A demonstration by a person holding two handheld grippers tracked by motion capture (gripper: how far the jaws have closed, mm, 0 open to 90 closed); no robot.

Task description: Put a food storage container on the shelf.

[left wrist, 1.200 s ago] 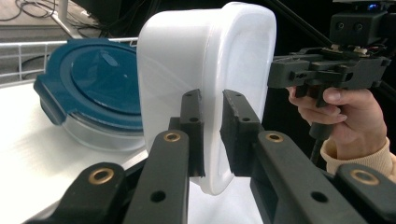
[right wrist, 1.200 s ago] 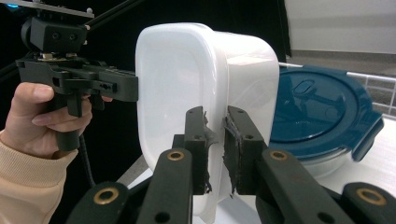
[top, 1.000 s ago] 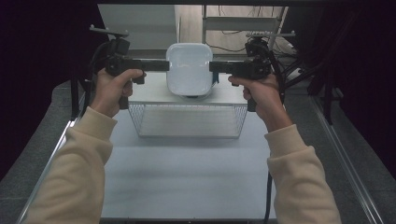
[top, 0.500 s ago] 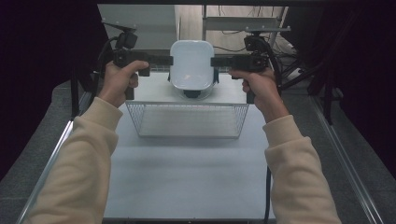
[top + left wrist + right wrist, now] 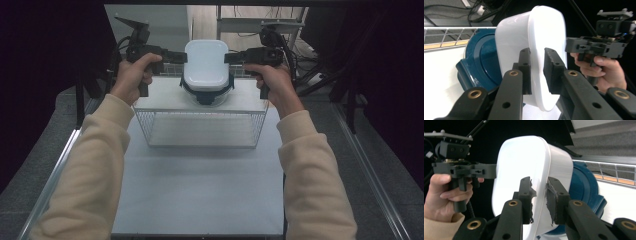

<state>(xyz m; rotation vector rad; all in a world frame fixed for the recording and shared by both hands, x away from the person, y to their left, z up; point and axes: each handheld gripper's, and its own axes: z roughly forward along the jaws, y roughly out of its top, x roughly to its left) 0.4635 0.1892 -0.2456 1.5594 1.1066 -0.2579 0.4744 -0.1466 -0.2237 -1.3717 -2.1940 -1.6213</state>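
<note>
Dark surroundings frame a white table (image 5: 200, 200), with a wire rack (image 5: 200, 127) standing at its 12 o'clock end. On the rack's flat top sits a blue base (image 5: 206, 96), and the white tub (image 5: 206, 64) is directly over it, bottom up. Whether the tub rests on the base or hangs just clear I cannot tell.

The left gripper (image 5: 182, 56) meets the tub at 9 o'clock and the right gripper (image 5: 227, 57) at 3 o'clock. Each has its jaws narrow, astride the tub's rim. Both pairs have just been opening a little with the rim between them, though the pads (image 5: 551, 195) look to be touching it.

The step appears to be seating the tub on the base and letting go. To do it well, both hands should stay level so the tub does not tip. Check that it sits square on the base, then open both sides together. Draw straight out towards 9 and 3, so that neither pad drags the rim sideways.

From the high view, the tub looks centred over the base, which peeks out at 6 o'clock. How the pads meet the rim is too small to read there. Each gripper view shows that bite close up, along with the base's rounded blue wall behind the tub and the frayed padding on the right jaws.
</note>
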